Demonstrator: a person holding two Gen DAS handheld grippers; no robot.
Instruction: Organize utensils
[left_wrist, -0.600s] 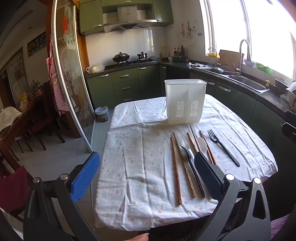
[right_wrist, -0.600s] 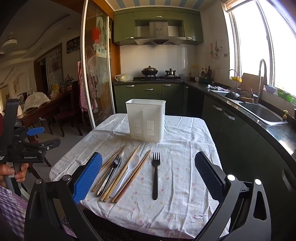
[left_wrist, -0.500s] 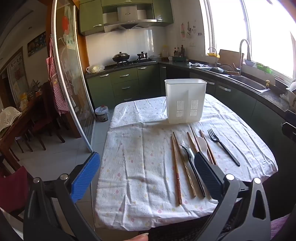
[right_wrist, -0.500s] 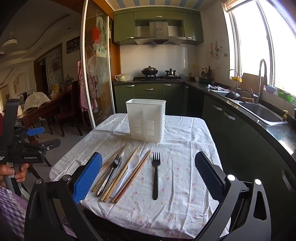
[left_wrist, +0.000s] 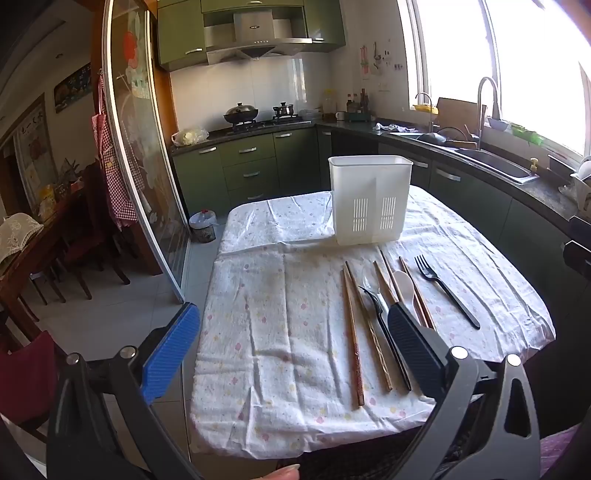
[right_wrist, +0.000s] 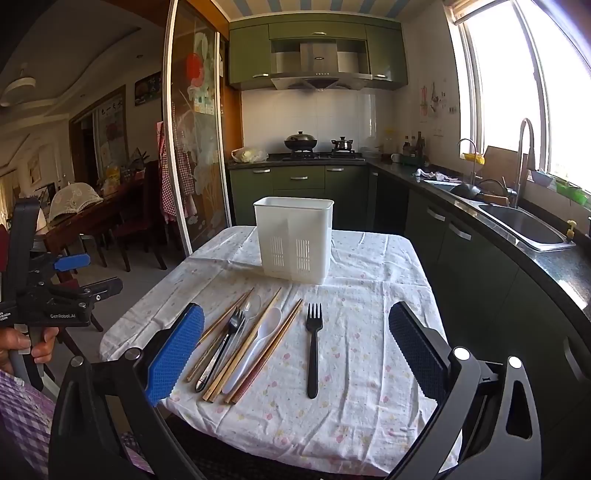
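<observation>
Hovering pre-pick, both grippers (left_wrist: 291, 354) (right_wrist: 295, 354) agape, empty; next, grabbing fork (right_wrist: 313, 347) for bin (right_wrist: 294, 240) at 12 o'clock.

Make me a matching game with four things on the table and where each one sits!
Things:
1. white utensil holder
2. black fork lying alone
3. white spoon
4. right gripper

Places or states:
A. among the chopsticks
B. open, holding nothing
C. standing at the far end of the table
D. lying apart, right of the bundle

Pairs: 1-C, 2-D, 3-A, 4-B
</observation>
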